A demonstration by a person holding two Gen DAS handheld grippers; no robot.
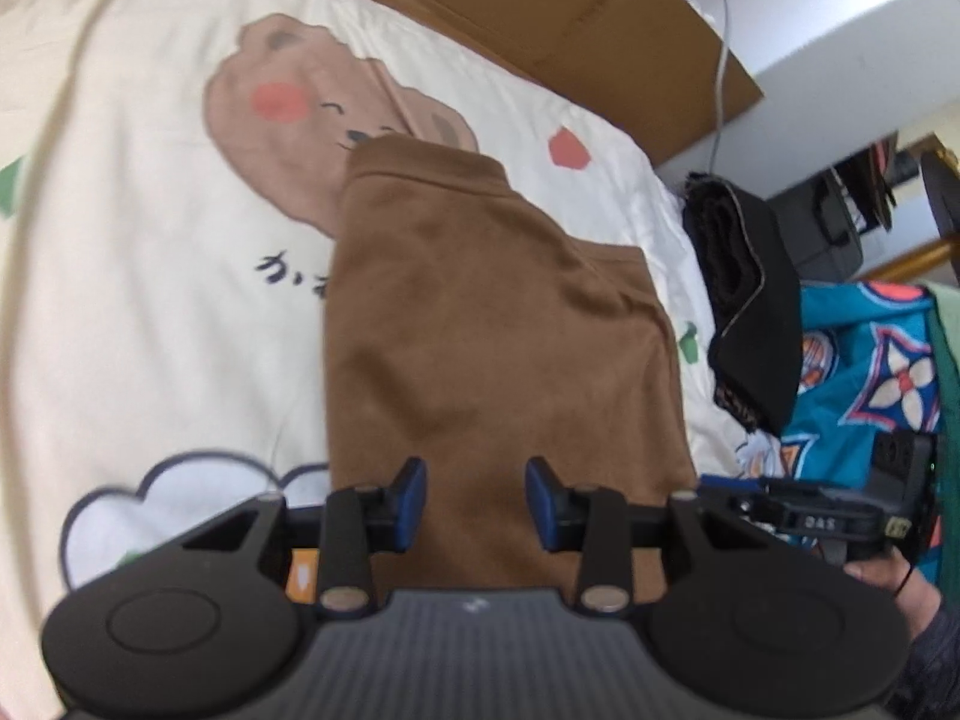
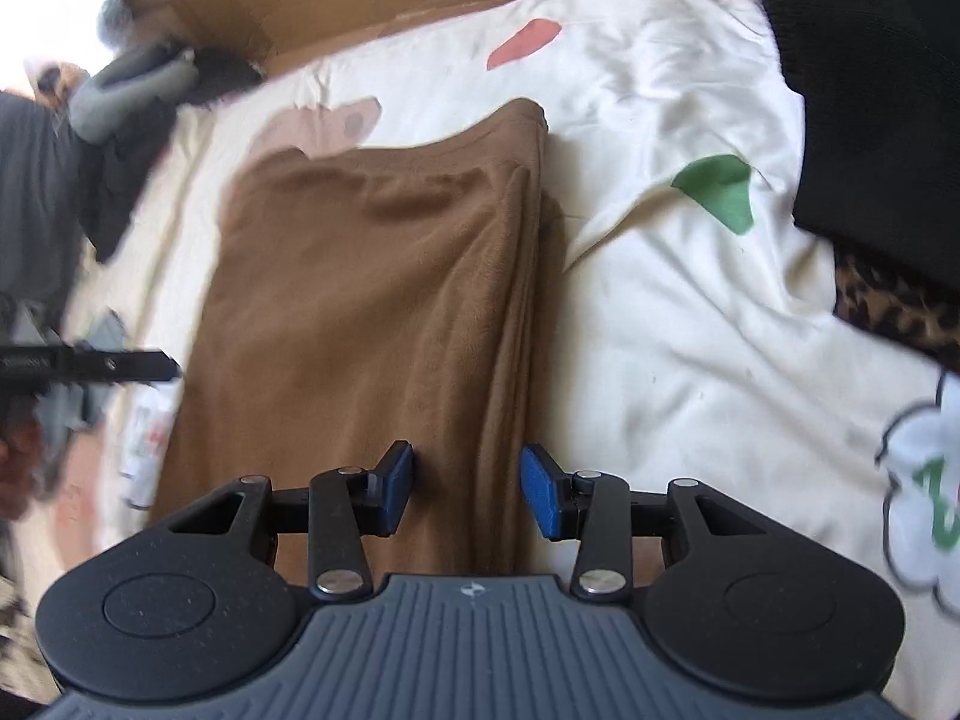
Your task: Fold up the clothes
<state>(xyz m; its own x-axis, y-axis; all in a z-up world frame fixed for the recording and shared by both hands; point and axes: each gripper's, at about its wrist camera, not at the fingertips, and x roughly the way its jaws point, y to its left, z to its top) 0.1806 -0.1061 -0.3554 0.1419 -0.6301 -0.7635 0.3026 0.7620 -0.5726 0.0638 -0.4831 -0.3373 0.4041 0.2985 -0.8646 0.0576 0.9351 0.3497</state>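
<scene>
A brown fleece garment (image 1: 498,330) lies folded into a long strip on the cream printed bedsheet (image 1: 150,270). My left gripper (image 1: 476,501) hovers over its near end, open, its blue pads apart with the cloth beneath them and nothing pinched. In the right wrist view the same brown garment (image 2: 372,312) runs away from me, layered edges along its right side. My right gripper (image 2: 467,489) hangs open above that near right edge, pads clear of the fabric.
A pile of black clothes (image 1: 750,276) and blue patterned fabric (image 1: 870,360) lie to the right, with leopard-print cloth (image 2: 888,306) below the black garment (image 2: 870,90). Flattened cardboard (image 1: 540,6) borders the far side. Grey clothes (image 2: 120,90) lie at the far left. A person's hand (image 1: 888,588) shows.
</scene>
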